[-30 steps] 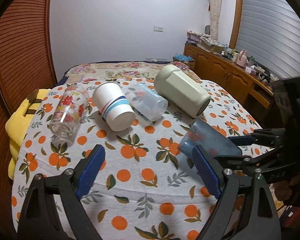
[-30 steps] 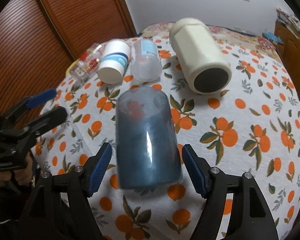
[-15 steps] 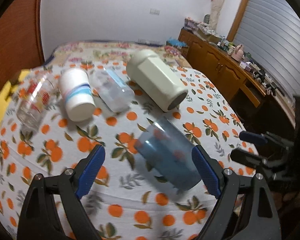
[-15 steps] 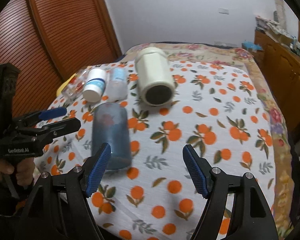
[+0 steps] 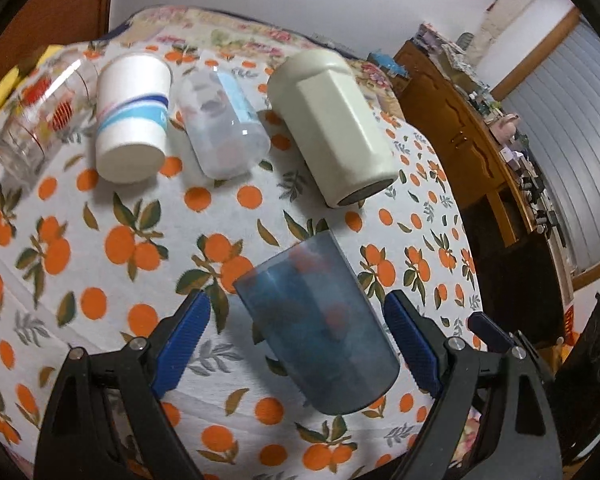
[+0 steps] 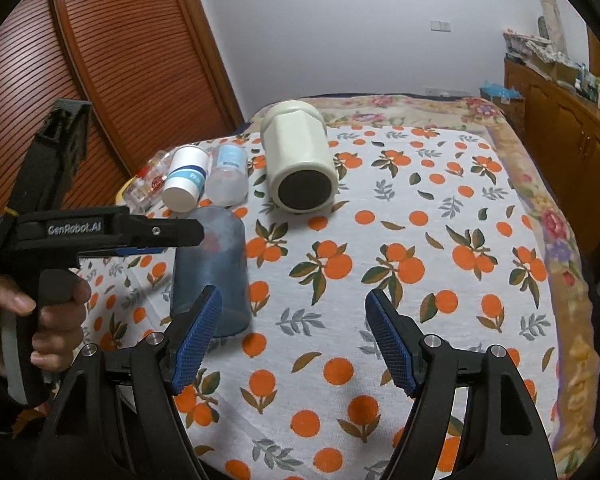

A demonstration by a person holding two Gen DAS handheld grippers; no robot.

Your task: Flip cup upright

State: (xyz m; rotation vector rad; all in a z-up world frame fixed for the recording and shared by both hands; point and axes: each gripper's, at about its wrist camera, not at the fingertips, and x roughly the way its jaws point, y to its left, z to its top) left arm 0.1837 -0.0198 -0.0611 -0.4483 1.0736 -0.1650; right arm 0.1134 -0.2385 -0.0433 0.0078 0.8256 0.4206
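Blue translucent cup (image 5: pixel 320 328) lies on its side between the left gripper's (image 5: pixel 296 344) spread fingers, at ten o'clock of the right gripper's (image 6: pixel 294 336) spread fingers

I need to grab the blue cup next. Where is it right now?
The blue cup lies on its side on the orange-print cloth, between the left gripper's open jaws, nearer the camera than the cream jar.

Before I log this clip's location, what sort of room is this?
Probably a bedroom: the cups lie on a bed with an orange-print cover, beside a wooden dresser and slatted wardrobe doors.
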